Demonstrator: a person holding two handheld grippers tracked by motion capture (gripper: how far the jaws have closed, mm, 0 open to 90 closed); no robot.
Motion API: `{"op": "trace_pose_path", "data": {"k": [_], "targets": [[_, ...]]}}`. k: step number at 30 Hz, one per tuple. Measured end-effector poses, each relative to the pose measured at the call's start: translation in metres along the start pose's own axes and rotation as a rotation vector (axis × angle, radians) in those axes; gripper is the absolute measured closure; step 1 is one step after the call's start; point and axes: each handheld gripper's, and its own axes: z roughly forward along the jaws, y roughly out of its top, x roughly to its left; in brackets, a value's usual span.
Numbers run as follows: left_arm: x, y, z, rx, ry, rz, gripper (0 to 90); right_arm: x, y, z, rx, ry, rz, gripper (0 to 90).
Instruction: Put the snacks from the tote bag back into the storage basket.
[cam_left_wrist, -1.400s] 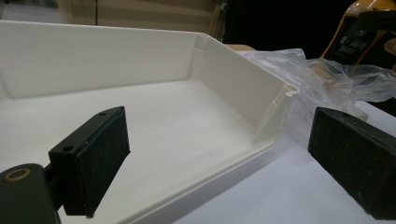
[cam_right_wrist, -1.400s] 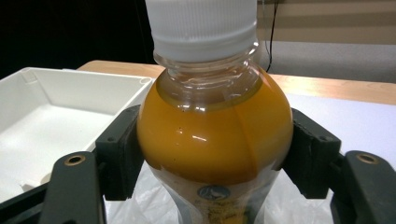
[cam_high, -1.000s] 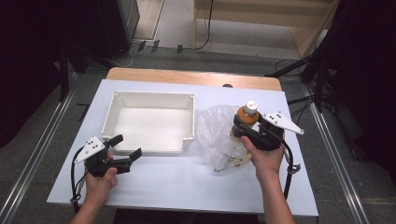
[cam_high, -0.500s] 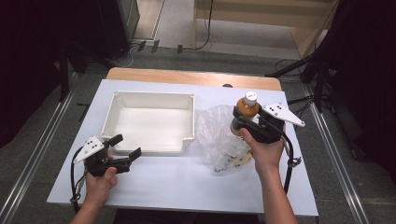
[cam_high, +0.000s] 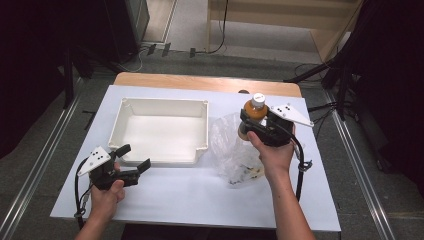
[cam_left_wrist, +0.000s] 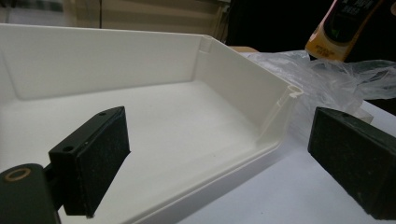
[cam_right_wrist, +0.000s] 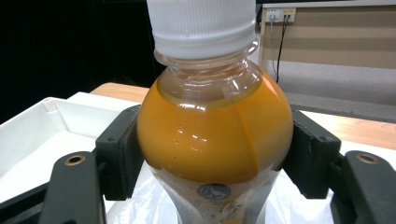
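The right tool grips the juice bottle above the plastic bag — setting it into the white tray, center-left, remains; the left tool gapes empty.

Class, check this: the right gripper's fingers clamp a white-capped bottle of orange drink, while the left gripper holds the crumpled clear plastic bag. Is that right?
Not quite. The left gripper holds nothing: the left gripper view shows its fingers apart before the white plastic tray. The right gripper does clamp the white-capped bottle of orange drink.
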Motion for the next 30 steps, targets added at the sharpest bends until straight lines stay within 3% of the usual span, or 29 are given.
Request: {"op": "trace_pose_path", "data": {"k": [23,30], "targets": [[0.003,-0.001,-0.001,0.006,0.007,-0.002,5.3,0.027,0.006,0.023,0.004,0.038,-0.016,30.9],[0.003,-0.003,0.000,0.015,0.017,0.020,5.2,0.034,0.005,0.030,0.009,0.053,-0.017,30.9]]}}
